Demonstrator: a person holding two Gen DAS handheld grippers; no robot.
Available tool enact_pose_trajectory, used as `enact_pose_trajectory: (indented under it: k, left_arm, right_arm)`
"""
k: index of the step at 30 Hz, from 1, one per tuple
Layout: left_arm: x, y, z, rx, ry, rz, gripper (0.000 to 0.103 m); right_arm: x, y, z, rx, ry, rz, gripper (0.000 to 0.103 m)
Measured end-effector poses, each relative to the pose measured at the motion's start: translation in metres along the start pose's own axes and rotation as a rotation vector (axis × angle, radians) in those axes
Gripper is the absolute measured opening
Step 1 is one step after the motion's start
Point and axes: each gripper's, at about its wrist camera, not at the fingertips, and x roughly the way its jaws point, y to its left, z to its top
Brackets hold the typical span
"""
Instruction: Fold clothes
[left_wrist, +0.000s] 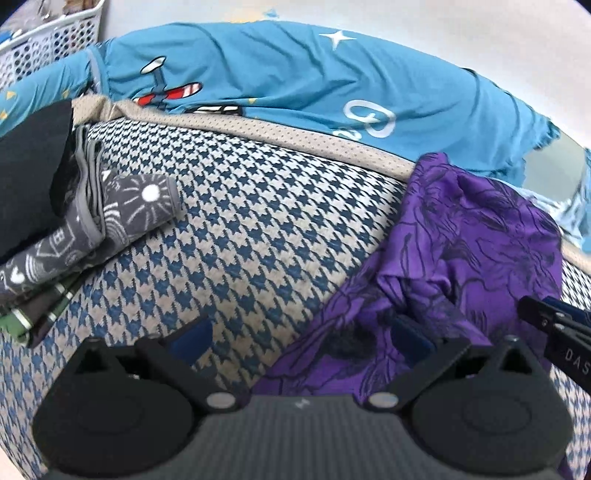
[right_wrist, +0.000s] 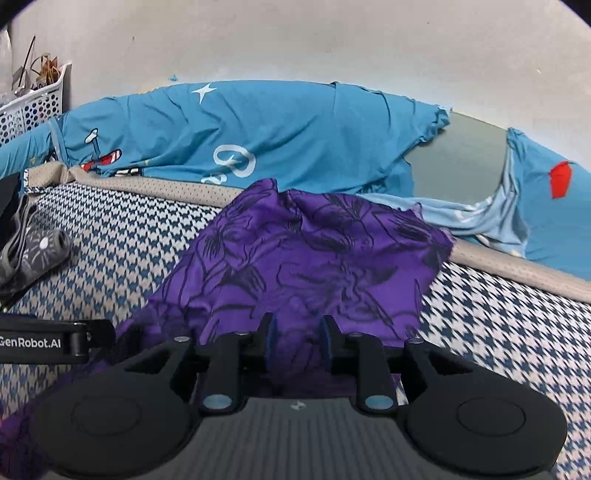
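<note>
A crumpled purple garment (right_wrist: 314, 258) with dark line print lies on the houndstooth bed cover (right_wrist: 122, 240). My right gripper (right_wrist: 298, 341) hovers over its near edge. Its jaws stand a narrow gap apart, purple cloth shows through the gap, and the pads do not press on it. In the left wrist view the same purple garment (left_wrist: 461, 240) fills the right side. My left gripper (left_wrist: 301, 338) is wide open with nothing between its fingers; its right finger is over the garment's left edge, its left finger over the cover. One of the right gripper's fingers (left_wrist: 546, 317) enters at the right edge.
A stack of folded clothes with a grey patterned piece (left_wrist: 122, 214) on top sits at the left. A blue cartoon-print cloth (left_wrist: 295, 74) is heaped along the wall behind a beige mesh border (left_wrist: 295, 133). A white basket (left_wrist: 48, 40) stands at the far left.
</note>
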Motion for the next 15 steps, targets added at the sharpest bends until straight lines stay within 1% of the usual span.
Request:
enact_pose_trajectory:
  k: [5,12,15]
  left_arm:
    - [-0.013,-0.001,-0.013,0.054,0.003,-0.031,0.103]
    - [-0.032,0.002,-0.035,0.090,0.024,-0.094,0.103]
    - [-0.039,0.002,-0.044,0.114,0.017,-0.096,0.103]
  right_arm:
    - [-0.017,-0.003,-0.015,0.032,0.032,-0.030,0.025]
    - [-0.039,-0.007,-0.038,0.052,0.077,-0.052,0.025]
    - [-0.048,-0.009,-0.045,0.056,0.087,-0.057,0.025]
